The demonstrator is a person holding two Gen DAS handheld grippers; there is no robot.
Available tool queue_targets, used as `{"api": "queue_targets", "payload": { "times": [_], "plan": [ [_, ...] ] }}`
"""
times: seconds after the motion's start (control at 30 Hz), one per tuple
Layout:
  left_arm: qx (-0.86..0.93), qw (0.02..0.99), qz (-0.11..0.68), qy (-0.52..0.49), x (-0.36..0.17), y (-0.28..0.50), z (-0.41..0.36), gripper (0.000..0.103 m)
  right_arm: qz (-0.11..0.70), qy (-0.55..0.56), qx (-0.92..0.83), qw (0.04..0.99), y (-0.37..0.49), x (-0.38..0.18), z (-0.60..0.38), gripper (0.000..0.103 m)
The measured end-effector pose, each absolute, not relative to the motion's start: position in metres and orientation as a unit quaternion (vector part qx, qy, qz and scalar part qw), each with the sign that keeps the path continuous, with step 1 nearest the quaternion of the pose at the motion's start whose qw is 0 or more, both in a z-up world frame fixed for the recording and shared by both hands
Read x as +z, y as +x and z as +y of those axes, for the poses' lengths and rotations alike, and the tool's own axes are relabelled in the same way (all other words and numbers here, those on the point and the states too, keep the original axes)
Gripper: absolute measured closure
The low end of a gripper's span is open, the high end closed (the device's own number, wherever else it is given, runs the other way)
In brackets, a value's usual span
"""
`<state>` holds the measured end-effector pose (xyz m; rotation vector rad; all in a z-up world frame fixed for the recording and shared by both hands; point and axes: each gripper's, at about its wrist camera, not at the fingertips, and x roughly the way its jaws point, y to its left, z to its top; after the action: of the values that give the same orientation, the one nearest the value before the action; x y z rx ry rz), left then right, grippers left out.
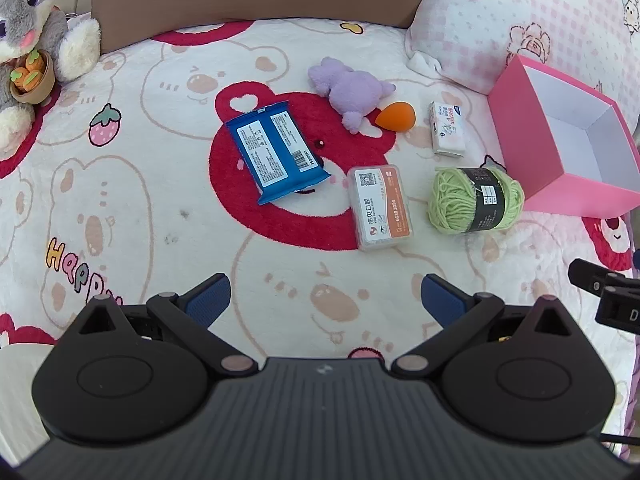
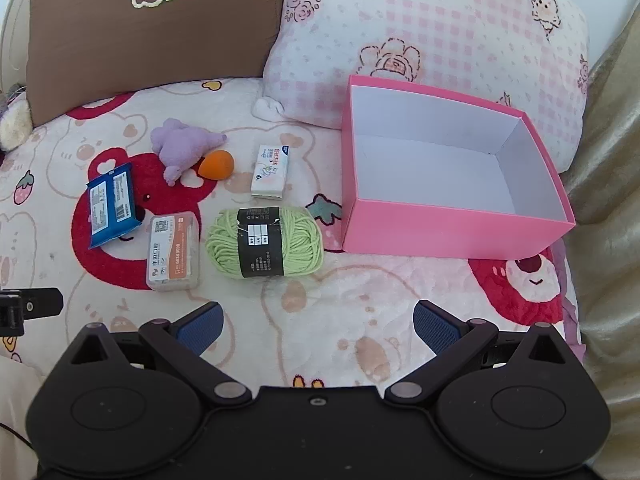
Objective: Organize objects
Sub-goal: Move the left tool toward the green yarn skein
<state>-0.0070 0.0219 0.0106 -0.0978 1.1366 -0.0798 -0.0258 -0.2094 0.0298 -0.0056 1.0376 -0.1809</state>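
On the bear-print blanket lie a blue wipes pack (image 1: 276, 150) (image 2: 112, 204), a clear floss box with an orange label (image 1: 379, 206) (image 2: 173, 251), a green yarn ball (image 1: 476, 199) (image 2: 264, 242), a purple plush (image 1: 352, 92) (image 2: 182, 146), an orange sponge egg (image 1: 396, 116) (image 2: 216, 164) and a white tissue pack (image 1: 447, 128) (image 2: 271, 171). An open pink box (image 1: 560, 184) (image 2: 452, 230) stands at the right, empty. My left gripper (image 1: 325, 300) is open and empty, short of the floss box. My right gripper (image 2: 316, 326) is open and empty, in front of the yarn.
A pink checked pillow (image 2: 420, 36) and a brown cushion (image 2: 152, 28) stand at the back. A grey plush rabbit (image 1: 28, 32) sits at the far left. A beige cover (image 2: 612, 200) borders the bed's right edge. Each gripper's side shows in the other's view.
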Motion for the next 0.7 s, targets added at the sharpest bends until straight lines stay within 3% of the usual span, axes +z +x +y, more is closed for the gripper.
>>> {"api": "queue_targets", "payload": {
  "times": [0.7],
  "plan": [
    [-0.045,0.841,0.537,-0.049,0.0123,-0.0097,0.0222,0.0,0.504,0.007,-0.095,0.858,-0.0258,0.0258,-0.2182,0.001]
  ]
}}
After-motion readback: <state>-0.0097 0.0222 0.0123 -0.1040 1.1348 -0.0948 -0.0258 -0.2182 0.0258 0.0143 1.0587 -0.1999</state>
